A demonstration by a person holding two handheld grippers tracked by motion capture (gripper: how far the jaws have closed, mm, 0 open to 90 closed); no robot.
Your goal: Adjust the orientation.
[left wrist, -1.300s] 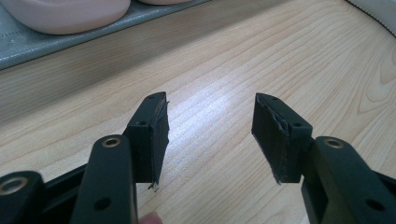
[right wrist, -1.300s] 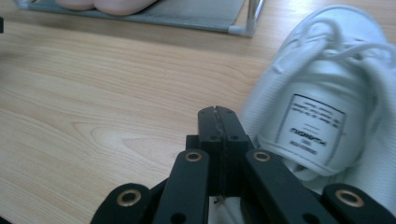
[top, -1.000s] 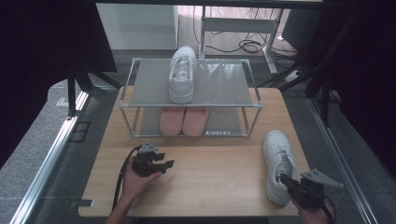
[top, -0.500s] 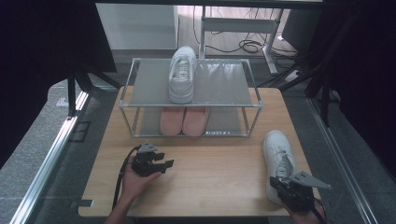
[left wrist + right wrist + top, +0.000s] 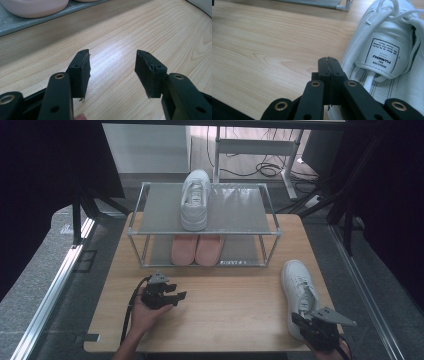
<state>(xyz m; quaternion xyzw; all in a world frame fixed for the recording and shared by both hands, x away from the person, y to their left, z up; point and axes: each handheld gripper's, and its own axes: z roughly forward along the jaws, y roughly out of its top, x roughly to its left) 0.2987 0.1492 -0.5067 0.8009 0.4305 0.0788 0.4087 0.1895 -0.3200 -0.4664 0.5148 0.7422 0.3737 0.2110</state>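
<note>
Right tongs (image 5: 329,62) closed, empty | left tongs (image 5: 111,72) open | white sneaker (image 5: 298,290) lengthwise, toe probably toward rack (image 5: 270,227)

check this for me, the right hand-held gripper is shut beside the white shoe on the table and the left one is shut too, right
Not quite: the left hand-held gripper is open, jaws apart over bare table, as the left gripper view shows. The right hand-held gripper is shut beside the white shoe.

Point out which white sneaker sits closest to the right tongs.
The white sneaker on the table, lying at the table's right edge right by the right tongs. The other white sneaker stands far off on the rack's top shelf.
</note>
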